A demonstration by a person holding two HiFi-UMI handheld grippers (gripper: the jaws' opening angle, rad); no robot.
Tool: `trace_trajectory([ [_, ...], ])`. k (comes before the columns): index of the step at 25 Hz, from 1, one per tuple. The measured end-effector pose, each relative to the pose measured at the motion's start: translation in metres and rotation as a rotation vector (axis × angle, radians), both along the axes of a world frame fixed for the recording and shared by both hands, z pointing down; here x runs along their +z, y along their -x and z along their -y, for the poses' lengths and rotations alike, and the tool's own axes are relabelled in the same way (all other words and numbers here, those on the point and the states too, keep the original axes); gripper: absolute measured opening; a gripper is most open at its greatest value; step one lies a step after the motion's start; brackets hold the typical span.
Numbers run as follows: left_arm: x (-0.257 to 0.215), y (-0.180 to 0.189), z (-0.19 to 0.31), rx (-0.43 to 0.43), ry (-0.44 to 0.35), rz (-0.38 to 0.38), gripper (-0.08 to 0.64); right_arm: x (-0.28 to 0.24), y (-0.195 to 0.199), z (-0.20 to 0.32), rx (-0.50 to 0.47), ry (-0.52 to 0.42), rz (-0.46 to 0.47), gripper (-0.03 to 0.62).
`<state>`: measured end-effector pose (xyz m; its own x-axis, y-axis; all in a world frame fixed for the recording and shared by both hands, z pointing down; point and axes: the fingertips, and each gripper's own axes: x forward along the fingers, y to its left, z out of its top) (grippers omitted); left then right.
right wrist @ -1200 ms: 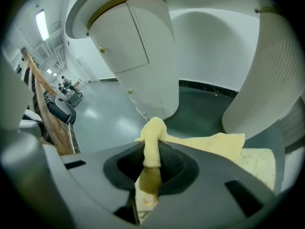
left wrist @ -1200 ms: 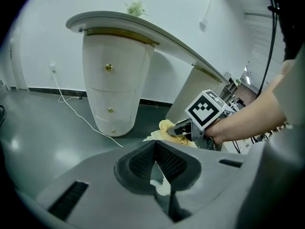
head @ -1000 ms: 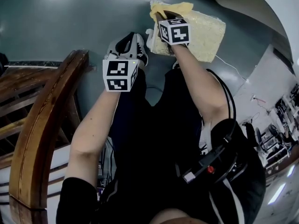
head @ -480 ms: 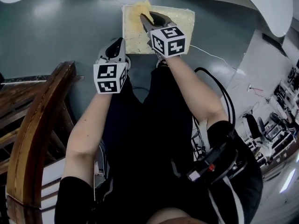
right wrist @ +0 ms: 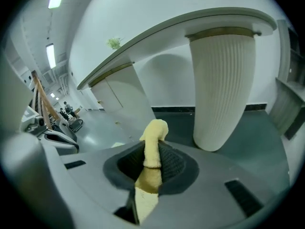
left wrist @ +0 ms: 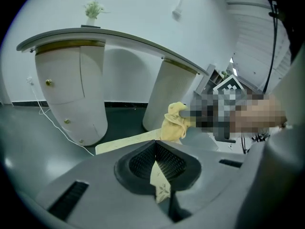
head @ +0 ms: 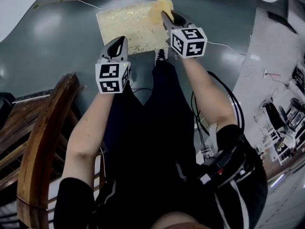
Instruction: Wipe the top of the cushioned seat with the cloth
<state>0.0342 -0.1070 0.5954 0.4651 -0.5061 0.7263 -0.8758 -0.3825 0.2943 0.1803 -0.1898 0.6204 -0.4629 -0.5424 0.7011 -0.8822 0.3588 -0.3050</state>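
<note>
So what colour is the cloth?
Yellow. The cloth shows best in the right gripper view.

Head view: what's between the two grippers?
In the head view, the seat cushion lies between them: the left gripper grips its edge, the right gripper grips the yellow cloth.

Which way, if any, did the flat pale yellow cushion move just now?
Yes. The flat pale yellow cushion has moved left, closer to the curved wooden chair rail.
</note>
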Motion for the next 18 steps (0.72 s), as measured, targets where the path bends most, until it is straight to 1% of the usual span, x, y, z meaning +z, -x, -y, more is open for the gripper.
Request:
trace_trajectory([
  [4,0.009,-0.029,0.008,0.012,0.006,-0.008,0.003,0.011,-0.056,-0.003,0.065,0.005,-0.065,0.066],
  [7,0.016,-0.038,0.011,0.018,0.012,-0.006,0.003,0.028,-0.077,-0.009,0.083,0.036,-0.113,0.066],
  [11,0.023,-0.040,0.015,0.014,0.028,0.007,0.003,0.062,-0.084,-0.021,0.046,0.102,-0.167,0.066],
  [15,0.027,-0.029,0.021,-0.008,0.041,0.011,0.003,0.099,-0.073,-0.035,0.009,0.195,-0.206,0.066],
  [18,0.025,-0.016,0.030,-0.054,0.049,-0.016,0.005,0.117,-0.065,-0.042,0.010,0.248,-0.236,0.066],
])
